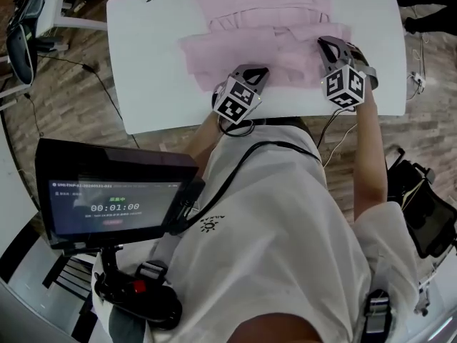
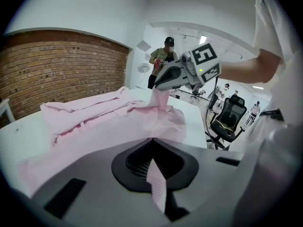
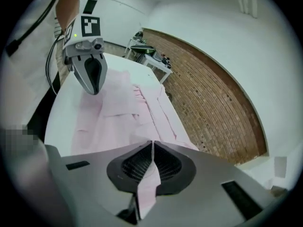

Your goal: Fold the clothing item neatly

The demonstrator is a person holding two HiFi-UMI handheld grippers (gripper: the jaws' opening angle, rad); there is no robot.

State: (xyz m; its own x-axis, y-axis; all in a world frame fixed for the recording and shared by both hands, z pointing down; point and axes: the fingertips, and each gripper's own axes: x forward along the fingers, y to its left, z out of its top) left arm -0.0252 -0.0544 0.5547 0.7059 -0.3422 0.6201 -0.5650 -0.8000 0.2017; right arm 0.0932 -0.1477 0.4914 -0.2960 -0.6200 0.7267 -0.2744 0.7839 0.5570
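Garment (image 1: 265,43) edge sits pinched in left gripper (image 1: 251,73) and right gripper (image 1: 330,47).

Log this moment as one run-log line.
task: fold | left gripper: shut on pink garment | right gripper: shut on pink garment | rest: on white table

A pink garment (image 1: 264,47) lies rumpled on the white table (image 1: 150,63); the left gripper (image 1: 255,74) and right gripper (image 1: 330,47) both meet its near edge, well apart.

Bare tabletop (image 1: 146,63) left of the pink garment (image 1: 257,48) gives passing room, while a monitor (image 1: 107,202) stands below its near edge.
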